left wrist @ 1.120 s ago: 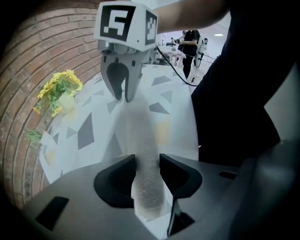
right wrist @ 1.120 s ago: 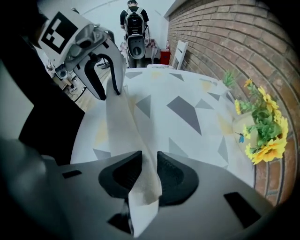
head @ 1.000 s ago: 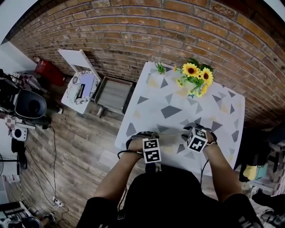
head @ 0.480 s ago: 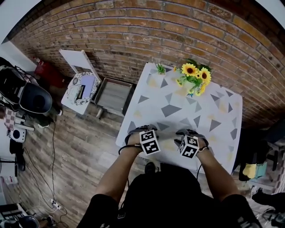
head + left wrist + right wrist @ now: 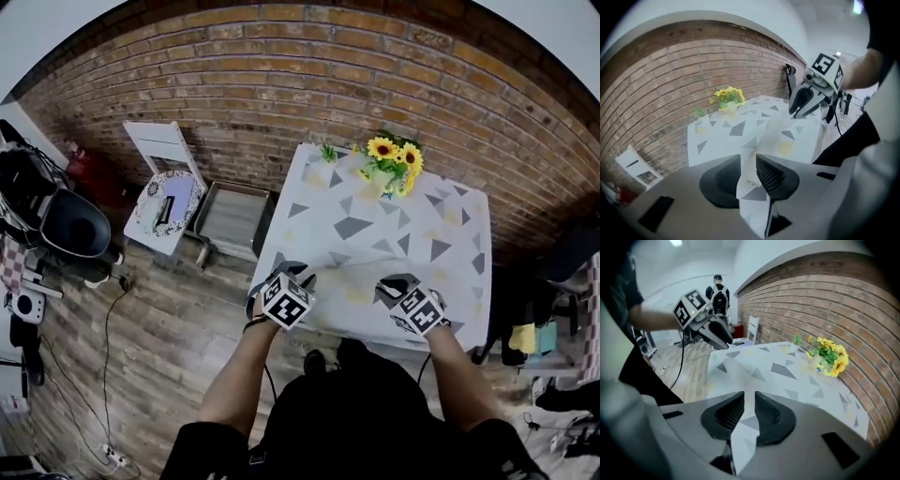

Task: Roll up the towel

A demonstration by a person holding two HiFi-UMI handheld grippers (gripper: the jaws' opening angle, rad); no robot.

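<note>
A white towel (image 5: 370, 230) with grey triangles and pale yellow patches lies spread over the table. My left gripper (image 5: 298, 276) is at its near left edge and my right gripper (image 5: 397, 287) at its near right edge. In the left gripper view the towel's edge (image 5: 751, 174) stands pinched between the two ribbed pads, and the right gripper (image 5: 802, 104) shows beyond it. In the right gripper view a fold of the towel (image 5: 743, 432) sits between the pads, with the left gripper (image 5: 717, 333) opposite. Both pairs of jaws have just been closing on the cloth.
A vase of sunflowers (image 5: 386, 161) and a small green plant (image 5: 327, 150) stand at the table's far edge by the brick wall. A white chair (image 5: 167, 187) and a grey stool (image 5: 232, 212) stand left of the table, over wooden floor. A cable (image 5: 111, 309) runs across the floor.
Both grippers have drawn back toward the table's near edge and risen, tilting as they went. Their jaws have closed on the towel's near edge, which now lifts off the table.
</note>
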